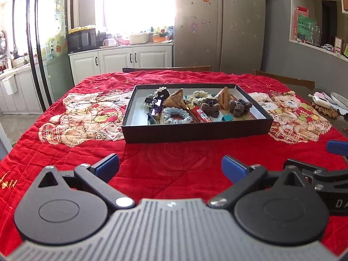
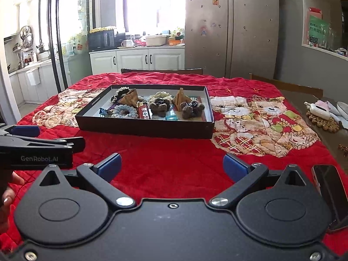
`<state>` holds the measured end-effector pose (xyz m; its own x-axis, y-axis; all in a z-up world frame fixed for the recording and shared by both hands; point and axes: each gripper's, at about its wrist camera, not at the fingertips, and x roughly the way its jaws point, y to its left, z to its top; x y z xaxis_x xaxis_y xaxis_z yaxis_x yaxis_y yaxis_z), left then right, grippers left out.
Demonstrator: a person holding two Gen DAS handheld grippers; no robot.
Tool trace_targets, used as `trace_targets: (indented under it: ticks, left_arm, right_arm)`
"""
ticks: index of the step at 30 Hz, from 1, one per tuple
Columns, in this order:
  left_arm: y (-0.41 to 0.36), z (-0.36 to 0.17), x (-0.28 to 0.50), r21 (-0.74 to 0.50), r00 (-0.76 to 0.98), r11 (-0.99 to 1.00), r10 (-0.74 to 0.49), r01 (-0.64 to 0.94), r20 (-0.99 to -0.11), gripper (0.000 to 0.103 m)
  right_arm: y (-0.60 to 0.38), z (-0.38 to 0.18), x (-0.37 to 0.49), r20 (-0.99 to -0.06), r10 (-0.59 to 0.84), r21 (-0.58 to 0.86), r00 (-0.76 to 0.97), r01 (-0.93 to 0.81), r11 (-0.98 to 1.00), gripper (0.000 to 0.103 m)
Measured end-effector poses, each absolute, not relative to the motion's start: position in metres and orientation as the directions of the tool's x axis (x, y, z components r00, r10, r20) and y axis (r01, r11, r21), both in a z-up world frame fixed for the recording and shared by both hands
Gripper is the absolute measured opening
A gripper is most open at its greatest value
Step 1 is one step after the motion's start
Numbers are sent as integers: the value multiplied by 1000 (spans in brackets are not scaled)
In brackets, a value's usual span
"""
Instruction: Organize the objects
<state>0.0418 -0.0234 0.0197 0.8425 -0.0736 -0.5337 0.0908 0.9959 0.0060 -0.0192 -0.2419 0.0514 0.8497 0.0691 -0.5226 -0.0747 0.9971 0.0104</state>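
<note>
A shallow black box sits mid-table on the red quilt. Inside lie crocheted scrunchies, one pale blue, two brown fuzzy hair ties, paper triangles, a red packet and clips. My left gripper hangs open over bare quilt in front of the box, nothing between its blue pads. My right gripper stands open too, empty, to the right of the left one, whose side shows in the right wrist view.
A dark phone lies on the quilt by my right gripper. At the table's right edge stand a white dish on a woven mat. Wooden chair backs line the far side. A hand holds the left gripper.
</note>
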Motion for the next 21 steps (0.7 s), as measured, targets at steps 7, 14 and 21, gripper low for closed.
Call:
trace_targets:
  ticks: [7, 14, 21]
  left_arm:
    - [-23, 20, 40, -2, 840, 996, -74, 86, -537, 103]
    - [-21, 21, 39, -4, 845, 997, -67, 76, -531, 103]
    - [-22, 19, 38, 0, 840, 997, -66, 78, -539, 103]
  right_arm:
    - [-244, 50, -22, -525, 60, 24, 849, -56, 998, 101]
    - [-245, 45, -21, -539, 62, 33, 840, -53, 998, 101]
    - [-243, 44, -22, -540, 64, 31, 839, -57, 998, 101]
